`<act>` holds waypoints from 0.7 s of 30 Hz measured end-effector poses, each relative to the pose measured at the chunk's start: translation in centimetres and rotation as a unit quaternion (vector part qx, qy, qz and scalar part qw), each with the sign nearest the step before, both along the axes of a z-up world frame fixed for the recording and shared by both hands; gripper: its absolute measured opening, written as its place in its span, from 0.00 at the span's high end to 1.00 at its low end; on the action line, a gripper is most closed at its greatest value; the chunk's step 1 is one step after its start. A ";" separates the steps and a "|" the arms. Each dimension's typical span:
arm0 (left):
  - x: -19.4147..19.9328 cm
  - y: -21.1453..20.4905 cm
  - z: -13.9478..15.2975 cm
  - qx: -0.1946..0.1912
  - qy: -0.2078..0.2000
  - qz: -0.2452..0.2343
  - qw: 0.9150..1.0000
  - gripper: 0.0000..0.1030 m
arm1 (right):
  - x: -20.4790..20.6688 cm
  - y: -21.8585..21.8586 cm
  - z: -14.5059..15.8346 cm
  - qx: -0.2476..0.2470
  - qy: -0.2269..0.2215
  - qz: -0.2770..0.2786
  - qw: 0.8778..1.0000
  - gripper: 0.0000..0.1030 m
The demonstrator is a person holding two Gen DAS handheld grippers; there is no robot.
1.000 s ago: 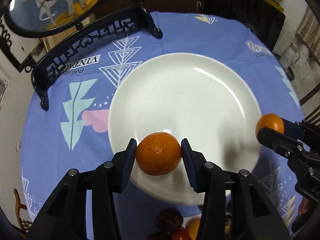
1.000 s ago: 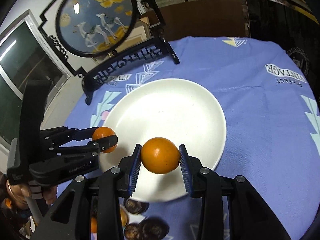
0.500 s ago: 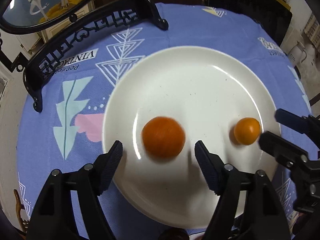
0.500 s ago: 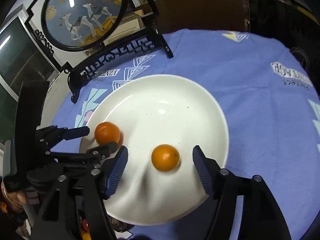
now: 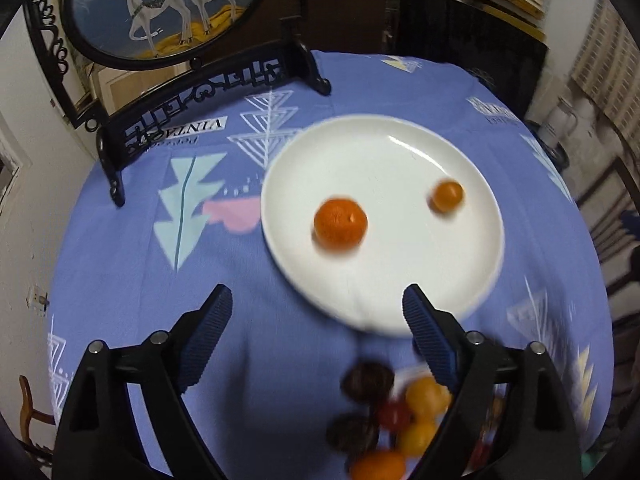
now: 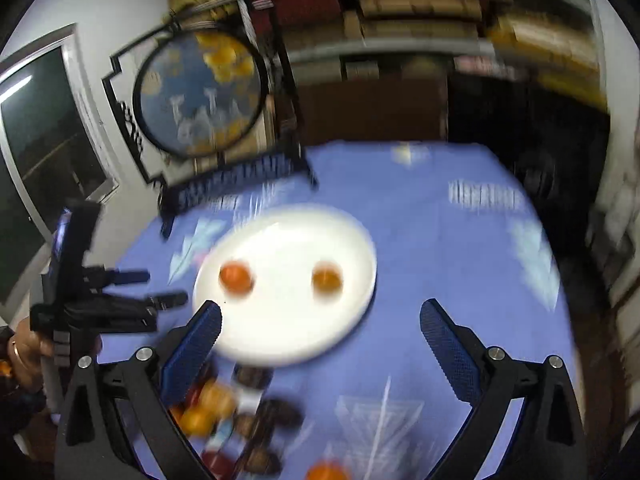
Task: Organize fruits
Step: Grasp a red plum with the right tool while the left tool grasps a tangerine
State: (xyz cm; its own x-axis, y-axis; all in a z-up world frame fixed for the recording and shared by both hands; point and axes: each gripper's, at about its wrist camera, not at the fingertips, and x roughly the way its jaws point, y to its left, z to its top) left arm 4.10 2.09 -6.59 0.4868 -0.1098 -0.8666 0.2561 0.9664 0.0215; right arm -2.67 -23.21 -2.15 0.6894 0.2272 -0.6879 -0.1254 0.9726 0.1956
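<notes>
A white plate (image 5: 400, 152) lies on the blue tablecloth and holds two oranges: a larger one (image 5: 340, 223) at its left and a smaller one (image 5: 447, 196) at its right. In the right wrist view the plate (image 6: 280, 332) shows the same two oranges (image 6: 236, 277) (image 6: 327, 278). My left gripper (image 5: 316, 320) is open and empty, back from the plate's near rim. My right gripper (image 6: 320, 334) is open and empty, above the plate's near side. The left gripper also shows at the left of the right wrist view (image 6: 160, 292).
A pile of mixed fruit, orange, red and dark brown (image 5: 392, 412), lies near the table's front edge, also in the right wrist view (image 6: 224, 412). A black ornate stand with a round deer picture (image 5: 168, 12) stands at the back left. The table edge curves around.
Both grippers opened and let their oranges go onto the plate, then drew back and up. The fruit pile has come into view below them.
</notes>
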 end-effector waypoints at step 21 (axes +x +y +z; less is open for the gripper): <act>-12.9 1.2 -6.6 0.008 0.082 -0.079 0.993 0.16 | -9.8 11.8 -11.2 -0.115 0.147 0.148 0.971 0.62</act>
